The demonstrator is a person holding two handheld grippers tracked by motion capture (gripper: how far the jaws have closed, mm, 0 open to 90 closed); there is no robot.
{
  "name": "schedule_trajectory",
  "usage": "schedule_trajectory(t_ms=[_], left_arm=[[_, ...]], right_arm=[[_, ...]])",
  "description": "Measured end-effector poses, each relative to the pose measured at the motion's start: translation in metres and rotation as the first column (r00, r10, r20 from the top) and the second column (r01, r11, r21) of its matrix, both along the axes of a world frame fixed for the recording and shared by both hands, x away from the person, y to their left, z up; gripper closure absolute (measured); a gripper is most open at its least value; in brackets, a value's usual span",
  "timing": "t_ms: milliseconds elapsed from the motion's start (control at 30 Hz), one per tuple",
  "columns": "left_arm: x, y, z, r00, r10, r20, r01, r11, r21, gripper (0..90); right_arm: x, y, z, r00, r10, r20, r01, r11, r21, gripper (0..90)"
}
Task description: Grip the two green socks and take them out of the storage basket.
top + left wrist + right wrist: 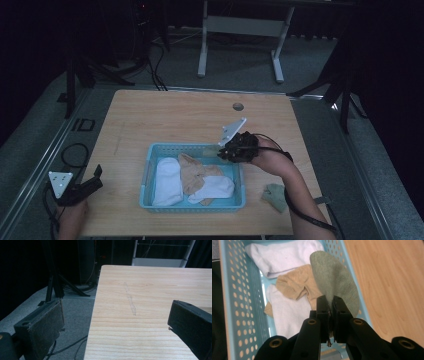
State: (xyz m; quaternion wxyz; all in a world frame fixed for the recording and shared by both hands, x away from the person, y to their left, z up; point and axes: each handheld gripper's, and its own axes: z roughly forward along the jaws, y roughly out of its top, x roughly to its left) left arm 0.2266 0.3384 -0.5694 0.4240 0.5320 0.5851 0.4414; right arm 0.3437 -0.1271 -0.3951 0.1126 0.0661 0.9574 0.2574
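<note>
Pinching a green sock (334, 280), the right gripper (330, 305) has its jaws clamped tight on the fabric, and the sock dangles just beyond them, above the blue basket (234, 302) with its white and beige socks. Left gripper (112, 322) hovers, jaws wide apart, over the bench (150, 290) edge.

A light wooden table (165, 117) carries it all, with a round hole (238, 106) near its far edge. A blue basket (146, 176) sits at the middle of the near edge. A green sock (275, 196) lies flat towards the near right corner.
</note>
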Motion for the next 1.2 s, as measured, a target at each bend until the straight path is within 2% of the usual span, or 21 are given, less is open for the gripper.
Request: schedule_trajectory(t_ms=[133,300,567,700,933,1133,1200], left_arm=[[0.0,0.0,0.0,1.0,0.0,-0.001,0.0,1.0,0.002,0.7],[0.0,0.0,0.0,1.0,0.001,-0.002,-0.001,1.0,0.002,0.7],[0.0,0.0,0.0,1.0,0.0,-0.002,0.0,1.0,0.003,0.7],[0.0,0.0,0.0,1.0,0.0,-0.002,0.0,1.0,0.004,0.7],[0.0,0.0,0.0,1.0,0.0,-0.003,0.0,1.0,0.005,0.7],[0.0,-0.001,0.0,1.0,0.001,-0.002,-0.001,1.0,0.004,0.7],[0.0,0.0,0.0,1.0,0.001,-0.004,-0.001,1.0,0.006,0.7]], right_arm=[[-0.001,-0.007,0.017,0.9996,-0.012,0.026,0.012,0.9997,0.023,84.9],[-0.001,-0.016,0.034,0.9981,-0.031,0.052,0.03,0.9995,0.013,84.9],[0.003,-0.04,0.046,0.9929,-0.092,0.075,0.091,0.9958,0.017,84.9],[0.007,-0.057,0.048,0.9882,-0.129,0.083,0.128,0.9917,0.011,84.9],[0.011,-0.088,0.047,0.9771,-0.197,0.081,0.195,0.9803,0.033,84.9],[0.015,-0.112,0.035,0.9642,-0.257,0.067,0.254,0.9661,0.046,84.8],[0.018,-0.118,0.027,0.9597,-0.274,0.062,0.273,0.9616,0.03,84.9]])
